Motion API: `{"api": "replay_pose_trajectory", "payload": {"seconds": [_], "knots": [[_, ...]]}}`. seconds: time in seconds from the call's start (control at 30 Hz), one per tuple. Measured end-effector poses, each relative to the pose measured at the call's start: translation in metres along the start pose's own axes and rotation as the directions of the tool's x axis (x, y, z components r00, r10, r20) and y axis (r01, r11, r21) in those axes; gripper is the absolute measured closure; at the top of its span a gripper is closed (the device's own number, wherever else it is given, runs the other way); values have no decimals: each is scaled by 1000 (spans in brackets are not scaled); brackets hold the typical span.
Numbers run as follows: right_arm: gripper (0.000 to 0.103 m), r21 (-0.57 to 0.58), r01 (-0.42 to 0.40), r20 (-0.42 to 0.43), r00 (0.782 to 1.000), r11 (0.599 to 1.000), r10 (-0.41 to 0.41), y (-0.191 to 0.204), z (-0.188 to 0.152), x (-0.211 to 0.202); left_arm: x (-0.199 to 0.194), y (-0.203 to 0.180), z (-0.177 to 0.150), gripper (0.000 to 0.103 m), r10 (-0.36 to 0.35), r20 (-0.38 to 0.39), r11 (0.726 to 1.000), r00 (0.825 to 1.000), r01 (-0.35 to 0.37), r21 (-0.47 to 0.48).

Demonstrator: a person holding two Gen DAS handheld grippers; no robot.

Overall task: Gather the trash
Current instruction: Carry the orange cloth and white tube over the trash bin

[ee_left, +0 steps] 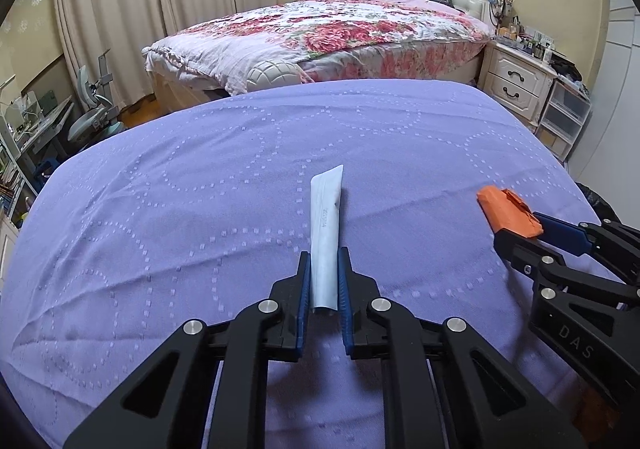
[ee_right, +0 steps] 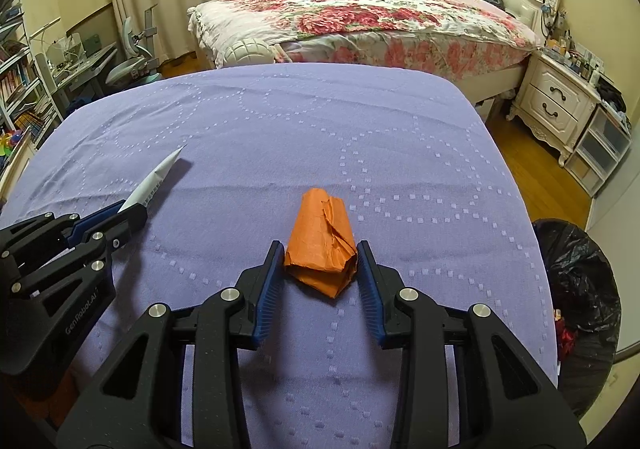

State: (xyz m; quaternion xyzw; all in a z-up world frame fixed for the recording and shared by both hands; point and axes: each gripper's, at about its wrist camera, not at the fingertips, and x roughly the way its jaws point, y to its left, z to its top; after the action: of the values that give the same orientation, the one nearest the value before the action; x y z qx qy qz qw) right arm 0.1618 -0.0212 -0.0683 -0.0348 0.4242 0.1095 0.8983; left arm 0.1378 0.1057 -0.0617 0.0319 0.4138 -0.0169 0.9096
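A flattened pale white tube [ee_left: 327, 233] lies lengthwise between the fingers of my left gripper [ee_left: 324, 255], which is shut on its near half over the purple cloth [ee_left: 180, 209]. The tube also shows in the right wrist view [ee_right: 154, 179]. A crumpled orange paper wrapper [ee_right: 322, 243] sits between the pads of my right gripper [ee_right: 320, 249]; the pads touch its sides. The orange wrapper also shows in the left wrist view [ee_left: 508, 211] with the right gripper [ee_left: 532, 227] around it.
A bin lined with a black bag [ee_right: 576, 301] stands at the table's right edge. Behind the table are a bed with a floral cover [ee_right: 360, 17], a white nightstand [ee_right: 556, 101] and a desk with a chair [ee_right: 120, 65] on the left.
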Motion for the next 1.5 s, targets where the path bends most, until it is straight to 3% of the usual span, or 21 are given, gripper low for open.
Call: {"api": "replay_pose_trajectory", "payload": {"seconds": [0.8,1.17,1.5], "knots": [[67,26,29,52,998,999,-31,-27,-52,-58,-50,-45,-33,89,-69,71,998,995,69,3],[67,105,97,115,987,990,-109,-78,-68,-98,-70,-91,-31,89,-134,125,989,983,125,75],[67,187,204,147,961,961,-233,-139,-76,-121,-77,-151,-16,89,-216,166,967,962,187,172]]}}
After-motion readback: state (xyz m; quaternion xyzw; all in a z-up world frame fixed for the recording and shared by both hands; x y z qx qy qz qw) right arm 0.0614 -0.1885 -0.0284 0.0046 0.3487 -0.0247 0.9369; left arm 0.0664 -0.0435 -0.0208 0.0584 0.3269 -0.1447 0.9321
